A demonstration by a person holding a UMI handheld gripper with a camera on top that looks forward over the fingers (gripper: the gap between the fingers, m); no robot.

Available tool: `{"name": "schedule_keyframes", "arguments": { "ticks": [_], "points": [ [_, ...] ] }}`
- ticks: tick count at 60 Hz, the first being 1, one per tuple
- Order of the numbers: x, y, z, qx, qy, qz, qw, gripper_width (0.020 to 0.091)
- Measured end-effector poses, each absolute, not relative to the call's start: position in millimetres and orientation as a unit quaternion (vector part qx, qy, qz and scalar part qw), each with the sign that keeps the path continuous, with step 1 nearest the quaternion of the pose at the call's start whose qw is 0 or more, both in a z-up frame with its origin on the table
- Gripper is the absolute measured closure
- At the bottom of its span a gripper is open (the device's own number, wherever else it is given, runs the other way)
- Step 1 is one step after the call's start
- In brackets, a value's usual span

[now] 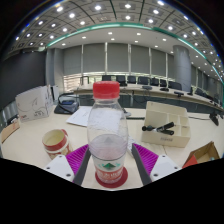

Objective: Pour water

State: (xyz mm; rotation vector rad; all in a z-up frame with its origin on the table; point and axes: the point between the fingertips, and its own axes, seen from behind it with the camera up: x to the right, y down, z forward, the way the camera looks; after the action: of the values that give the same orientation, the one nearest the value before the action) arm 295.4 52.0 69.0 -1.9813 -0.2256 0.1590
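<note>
- We've got the water bottle (108, 135) between the gripper (110, 166) fingers — the magenta pads (78, 157) sit tight against both sides of it, so we read the fingers as closed on the bottle, narrowed to its width.
- Bottle stands upright: long axis vertical, red cap (106, 90) pointing straight up, base down by the fingertips. Cap looks on, so we can't pour as is unless it's loose — can't tell from here.
- Whether the base rests on the table (120, 133) or is lifted clear, we can't tell.
- Step in hand, as we judge it: grasp done, carry to the target not begun.
- Likely target is the paper cup (56, 142) — just left of the bottle, slightly beyond it, upright with its mouth open upward.
- Next move calls for: shift the bottle left until its neck is over the cup, then roll the gripper so the cap end tips down toward the cup mouth.
- Right of the bottle: a white box (168, 123) with a dark object on top — well clear of the pour path.
</note>
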Motion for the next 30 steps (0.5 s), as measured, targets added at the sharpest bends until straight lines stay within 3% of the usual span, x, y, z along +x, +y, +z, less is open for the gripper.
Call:
{"name": "schedule_keyframes", "arguments": {
  "ticks": [1, 16, 30],
  "points": [
    [296.2, 50.1, 70.0, -0.835, -0.093, 0.066, 0.539, 0.0234],
    [295.7, -6.9, 96.1, -0.863, -0.063, 0.027, 0.501, 0.0245],
    [260.3, -145.1, 153.7, -0.895, -0.013, -0.019, 0.446, 0.0245]
  ]
}}
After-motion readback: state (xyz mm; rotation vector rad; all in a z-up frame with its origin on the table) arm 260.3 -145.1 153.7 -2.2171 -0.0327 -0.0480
